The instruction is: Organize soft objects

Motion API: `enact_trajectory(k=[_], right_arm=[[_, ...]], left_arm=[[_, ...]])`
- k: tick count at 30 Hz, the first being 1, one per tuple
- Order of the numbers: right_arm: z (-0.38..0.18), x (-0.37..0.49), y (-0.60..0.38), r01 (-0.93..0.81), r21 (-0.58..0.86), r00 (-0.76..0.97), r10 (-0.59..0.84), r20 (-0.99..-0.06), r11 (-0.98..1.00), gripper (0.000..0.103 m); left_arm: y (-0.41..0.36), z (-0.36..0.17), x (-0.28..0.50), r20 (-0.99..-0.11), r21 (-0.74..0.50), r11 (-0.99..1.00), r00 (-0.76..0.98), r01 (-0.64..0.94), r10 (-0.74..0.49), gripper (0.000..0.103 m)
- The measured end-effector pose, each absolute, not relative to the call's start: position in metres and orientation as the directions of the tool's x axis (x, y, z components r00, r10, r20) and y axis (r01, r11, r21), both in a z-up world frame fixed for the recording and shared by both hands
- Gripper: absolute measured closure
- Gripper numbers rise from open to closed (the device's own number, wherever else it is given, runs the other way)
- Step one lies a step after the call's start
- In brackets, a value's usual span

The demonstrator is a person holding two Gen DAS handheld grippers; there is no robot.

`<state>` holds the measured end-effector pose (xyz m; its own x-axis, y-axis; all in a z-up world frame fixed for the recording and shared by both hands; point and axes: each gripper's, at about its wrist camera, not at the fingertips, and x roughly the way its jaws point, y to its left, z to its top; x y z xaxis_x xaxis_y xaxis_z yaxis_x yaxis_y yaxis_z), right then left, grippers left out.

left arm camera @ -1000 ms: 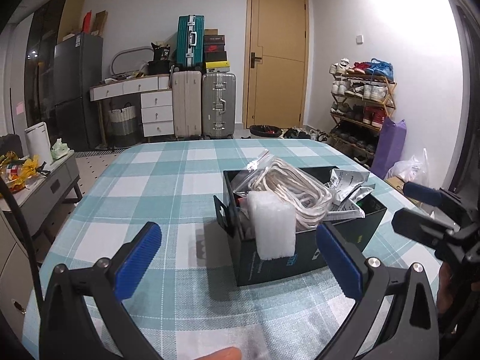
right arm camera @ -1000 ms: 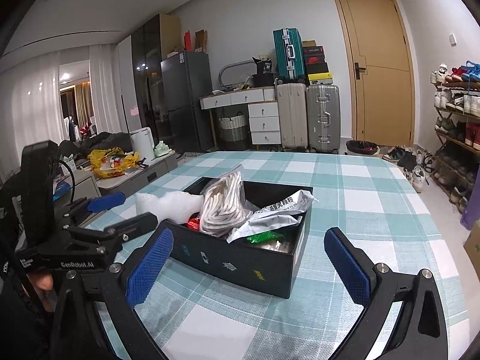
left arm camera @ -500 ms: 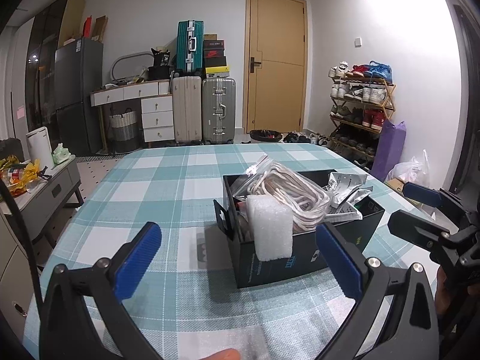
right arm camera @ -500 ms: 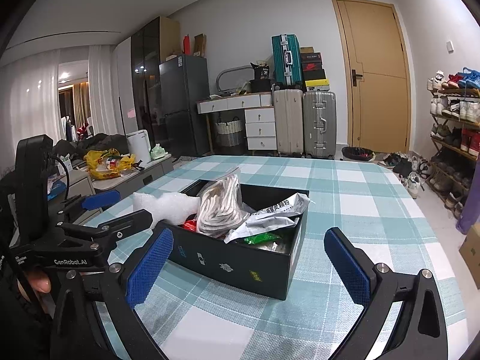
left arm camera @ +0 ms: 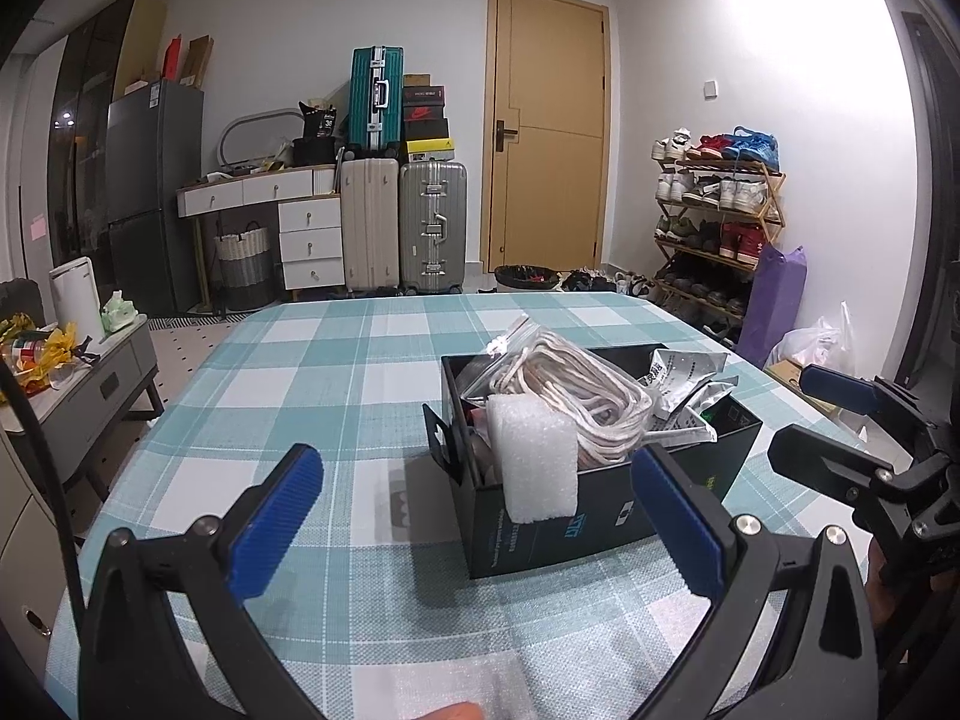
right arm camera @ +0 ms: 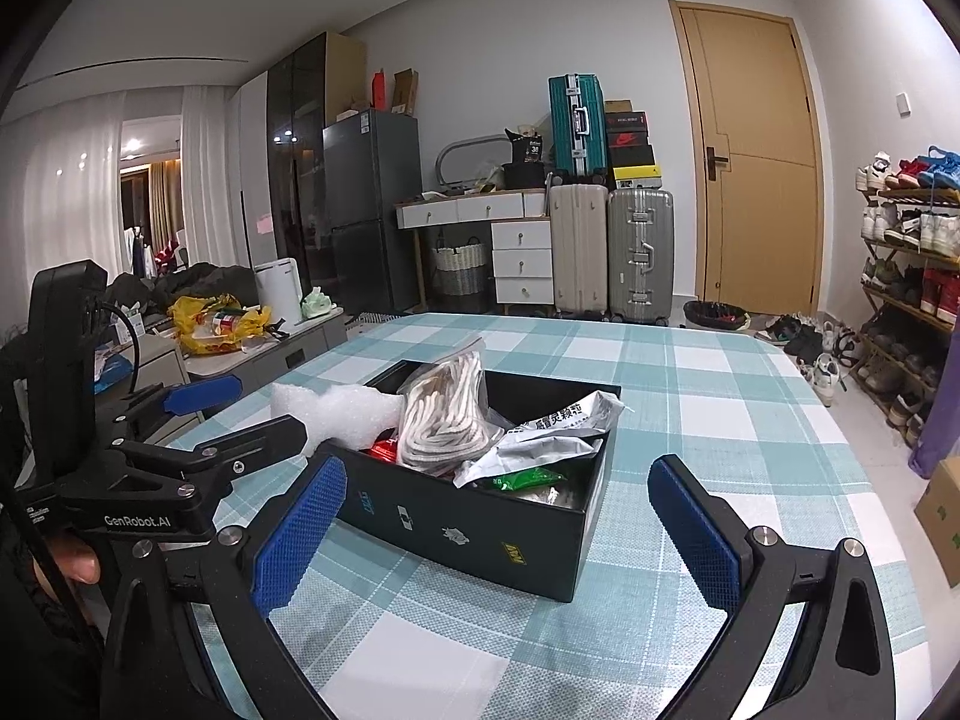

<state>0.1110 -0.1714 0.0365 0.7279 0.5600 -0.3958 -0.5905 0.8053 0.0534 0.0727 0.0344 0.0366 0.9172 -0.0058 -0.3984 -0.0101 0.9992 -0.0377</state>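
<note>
Foam block (left arm camera: 539,457) leans on the black box (left arm camera: 600,516) at frame centre. Left gripper (left arm camera: 480,516) and right gripper (right arm camera: 492,525) both gape wide, holding nothing. One rope bag (right arm camera: 447,414), two foil pouches (right arm camera: 555,438).

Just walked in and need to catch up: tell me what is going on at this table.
A person holds a gripper in each hand over a checked table. Both the left gripper and the right gripper are open and hold nothing. Between them sits a black box stuffed with a white foam block, a bagged rope and silver pouches. Nothing is grasped yet.
</note>
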Motion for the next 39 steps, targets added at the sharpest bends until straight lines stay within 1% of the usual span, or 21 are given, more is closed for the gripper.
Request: enact_trajectory(k=[39], right_arm=[[0.0377, 0.1099, -0.1713, -0.59, 0.065, 0.723, 0.563, -0.4, 0.805, 0.001]], left_arm=[[0.034, 0.0365, 0.0731, -0.395, -0.036, 0.999, 0.918, -0.009, -0.006, 0.0]])
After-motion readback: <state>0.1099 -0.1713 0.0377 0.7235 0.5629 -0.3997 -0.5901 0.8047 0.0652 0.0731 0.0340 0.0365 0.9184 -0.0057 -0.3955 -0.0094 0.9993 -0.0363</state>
